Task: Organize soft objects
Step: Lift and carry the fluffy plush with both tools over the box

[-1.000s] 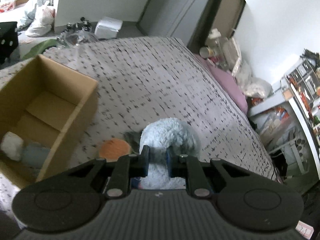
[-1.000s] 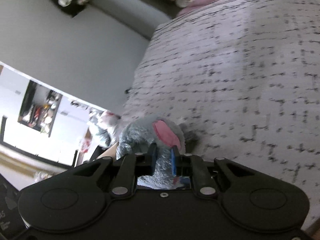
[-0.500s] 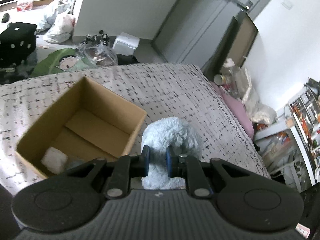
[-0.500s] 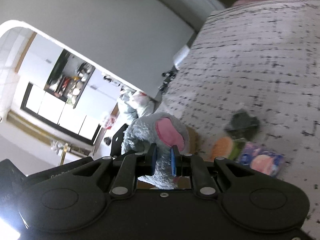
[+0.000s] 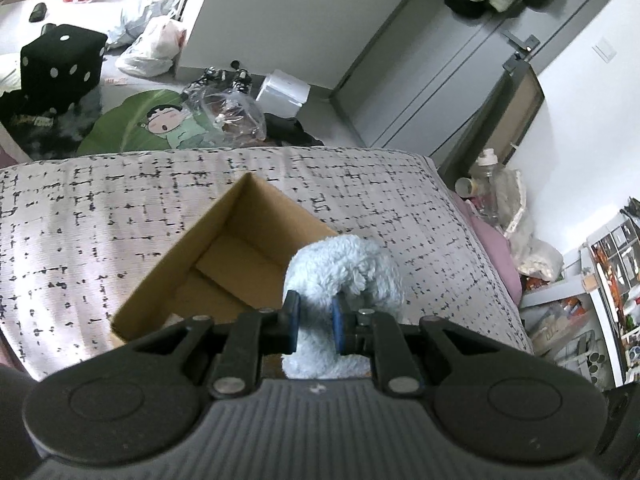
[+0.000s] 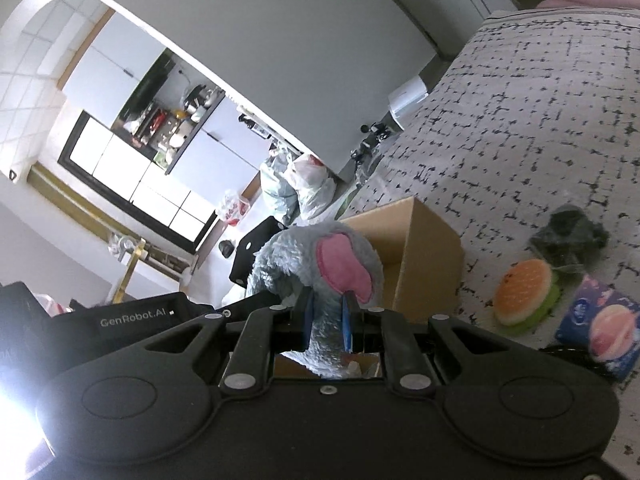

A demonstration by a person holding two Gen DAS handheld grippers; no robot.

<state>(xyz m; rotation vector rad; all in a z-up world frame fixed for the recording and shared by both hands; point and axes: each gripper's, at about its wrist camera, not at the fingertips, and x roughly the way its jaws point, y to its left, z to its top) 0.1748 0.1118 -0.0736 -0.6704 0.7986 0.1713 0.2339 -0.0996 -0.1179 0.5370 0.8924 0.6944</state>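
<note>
My left gripper (image 5: 314, 320) is shut on a pale blue fluffy plush (image 5: 344, 276) and holds it over the right rim of an open cardboard box (image 5: 224, 252) on the bed. My right gripper (image 6: 326, 324) is shut on a grey plush with a pink ear (image 6: 320, 268), held just left of the same box (image 6: 424, 256). A burger plush (image 6: 524, 292), a dark soft item (image 6: 572, 236) and a blue packet (image 6: 600, 328) lie on the bedspread right of the box.
The bed has a white bedspread with black dashes (image 5: 100, 216). Beyond its far edge the floor holds bags (image 5: 156, 48), a black dice cube (image 5: 62, 60) and a green cushion (image 5: 152, 124). A pink pillow (image 5: 496, 248) and shelves (image 5: 608, 272) are at right.
Both grippers rose and moved toward the box with their plushes. The left view now looks down into the box from above; the burger plush has left that view.
</note>
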